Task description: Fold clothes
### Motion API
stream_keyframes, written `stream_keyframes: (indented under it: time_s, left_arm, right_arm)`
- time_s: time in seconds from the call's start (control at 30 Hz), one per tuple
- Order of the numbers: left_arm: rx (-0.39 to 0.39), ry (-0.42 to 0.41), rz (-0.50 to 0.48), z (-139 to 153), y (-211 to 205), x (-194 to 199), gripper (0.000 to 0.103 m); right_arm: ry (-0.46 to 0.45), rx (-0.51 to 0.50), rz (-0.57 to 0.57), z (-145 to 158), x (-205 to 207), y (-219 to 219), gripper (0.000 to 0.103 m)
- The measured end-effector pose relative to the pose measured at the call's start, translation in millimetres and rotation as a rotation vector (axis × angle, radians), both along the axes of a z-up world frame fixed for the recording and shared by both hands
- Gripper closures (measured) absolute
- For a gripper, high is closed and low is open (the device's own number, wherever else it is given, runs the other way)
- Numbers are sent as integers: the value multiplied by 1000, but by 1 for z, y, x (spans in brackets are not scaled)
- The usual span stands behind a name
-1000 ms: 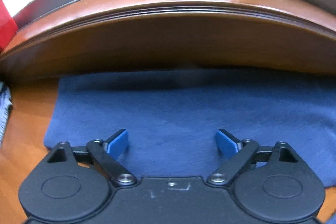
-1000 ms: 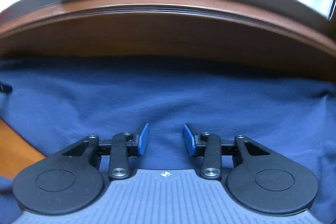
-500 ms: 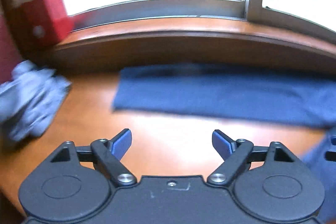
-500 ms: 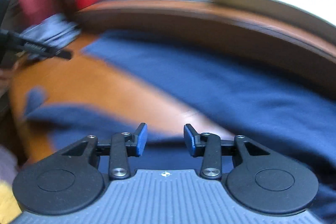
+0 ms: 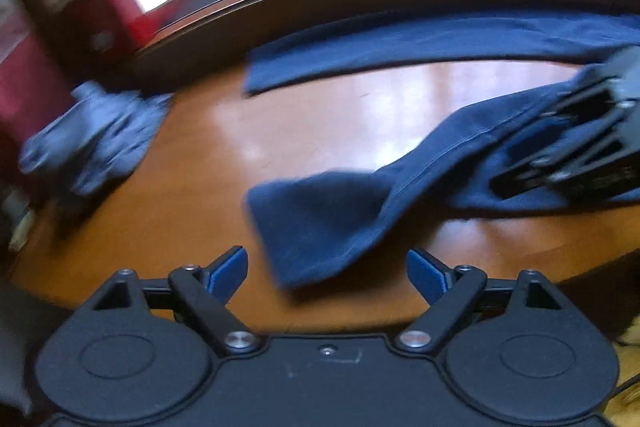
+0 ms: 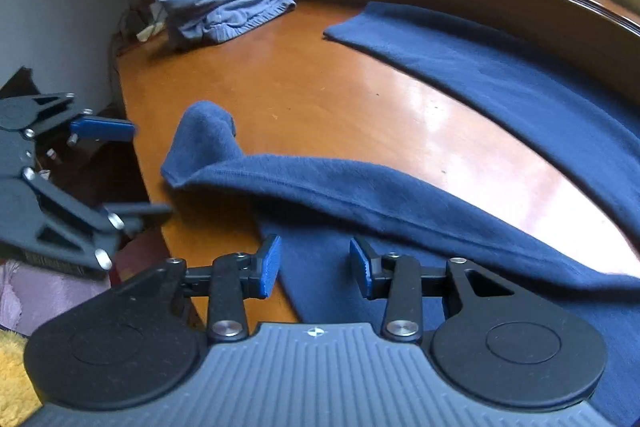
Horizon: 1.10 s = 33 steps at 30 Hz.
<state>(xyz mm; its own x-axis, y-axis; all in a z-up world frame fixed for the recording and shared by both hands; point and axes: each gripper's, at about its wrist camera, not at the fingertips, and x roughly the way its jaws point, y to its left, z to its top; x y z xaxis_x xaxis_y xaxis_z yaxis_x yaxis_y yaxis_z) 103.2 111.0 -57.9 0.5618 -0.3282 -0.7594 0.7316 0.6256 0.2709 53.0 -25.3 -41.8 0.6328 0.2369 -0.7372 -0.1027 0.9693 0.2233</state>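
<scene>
Both grippers gaping; navy garment (image 6: 400,203) just ahead, ungrasped.

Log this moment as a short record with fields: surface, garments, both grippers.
surface: glossy orange-brown wooden table below a window
main garment: dark navy fleece garment, one strip along the far edge, a nearer fold crossing the table
loose end: rumpled tip of that garment, lying ahead of the left gripper
other garment: crumpled light blue-grey clothing, far left corner
left gripper: open, empty, blue pads wide apart
right gripper: open, empty, over the navy cloth
</scene>
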Motion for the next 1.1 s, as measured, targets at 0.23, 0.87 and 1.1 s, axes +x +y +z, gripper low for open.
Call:
stream_keyframes:
  time_s: [0.23, 0.87, 1.1]
  left_arm:
    - [-38, 70, -156, 9, 1, 91, 95]
    - [-48, 257, -399, -6, -16, 168, 56]
    - [-12, 271, -310, -10, 3, 172, 32]
  right_arm:
    - [-33, 21, -131, 12, 50, 11, 62]
    - [61, -205, -833, -11, 31, 2, 61]
    - [44, -207, -779, -22, 29, 9, 59]
